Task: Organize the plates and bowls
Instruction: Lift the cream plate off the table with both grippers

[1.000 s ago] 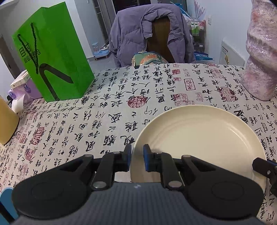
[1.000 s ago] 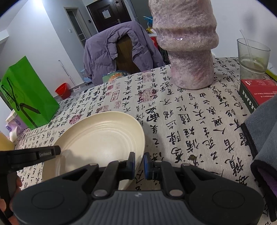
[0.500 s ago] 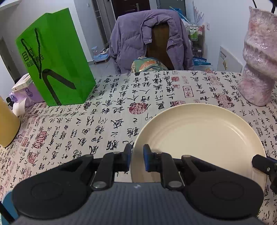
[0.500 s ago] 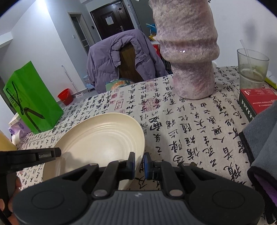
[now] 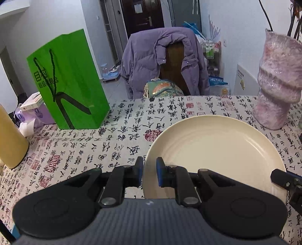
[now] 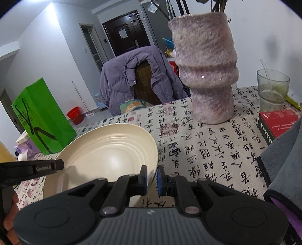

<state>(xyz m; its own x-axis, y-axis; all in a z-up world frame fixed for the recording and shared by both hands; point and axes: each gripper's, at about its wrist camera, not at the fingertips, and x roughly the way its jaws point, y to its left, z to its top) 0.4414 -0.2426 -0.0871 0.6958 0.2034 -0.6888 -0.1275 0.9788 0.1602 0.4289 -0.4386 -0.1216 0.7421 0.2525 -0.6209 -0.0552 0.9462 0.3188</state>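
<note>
I have the cream plate [image 5: 217, 148] clamped at opposite rims by my left gripper [image 5: 149, 173] and right gripper [image 6: 152, 178], apparently just clear of the tablecloth [image 5: 117, 132], needing a level carry next.

This is a lived-in home, a dining area opening onto an entry hall. Ahead of the left gripper [image 5: 149, 172] a table [image 5: 117, 143] wears a cloth printed with calligraphy, and beyond its far edge a wooden chair [image 5: 174, 67] carries a purple puffer jacket [image 5: 143, 64]. A dark front door [image 5: 141, 17] stands farther back. A green shopping bag [image 5: 69, 84] sits ahead to the left, a pink textured vase [image 5: 277, 84] ahead to the right. Past the right gripper [image 6: 151, 179], a drinking glass [image 6: 272, 90] stands on the table and a red bucket [image 6: 75, 115] on the floor.
</note>
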